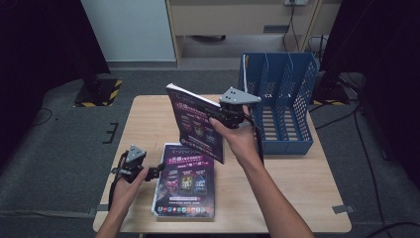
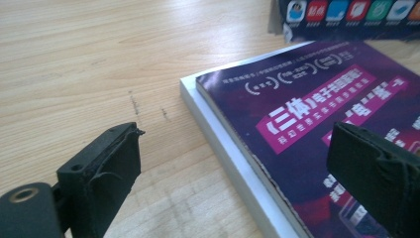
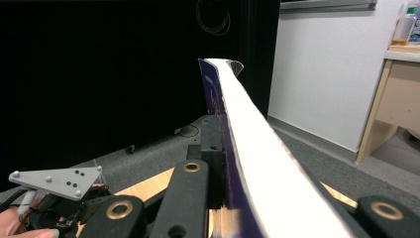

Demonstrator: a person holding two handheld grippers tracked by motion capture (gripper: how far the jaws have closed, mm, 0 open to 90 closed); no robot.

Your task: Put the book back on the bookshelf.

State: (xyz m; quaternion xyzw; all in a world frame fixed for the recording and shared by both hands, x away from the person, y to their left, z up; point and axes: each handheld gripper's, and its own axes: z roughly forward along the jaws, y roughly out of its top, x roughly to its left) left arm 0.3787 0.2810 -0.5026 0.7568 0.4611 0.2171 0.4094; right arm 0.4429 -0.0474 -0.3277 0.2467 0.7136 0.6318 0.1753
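Wooden table (image 1: 297, 198) carries a blue file rack (image 1: 280, 106) at its far right. My right gripper (image 1: 225, 115), clamped on the raised book (image 1: 195, 124), stands just left of that rack, spine upright. My left gripper (image 1: 156, 172), jaws apart and empty, flanks the flat book (image 1: 185, 183).

From my seat, the lifted book (image 1: 195, 124) covers the top edge of the book lying flat (image 1: 185, 183) at the centre of the high view. My right hand (image 1: 237, 136) hides where the right gripper (image 1: 225, 113) bites the lifted book. In the left gripper view, the flat book (image 2: 317, 129) runs off the right and bottom edges, and its small print is too blurred to read. The file rack (image 1: 280, 99) labels are too small to tell.
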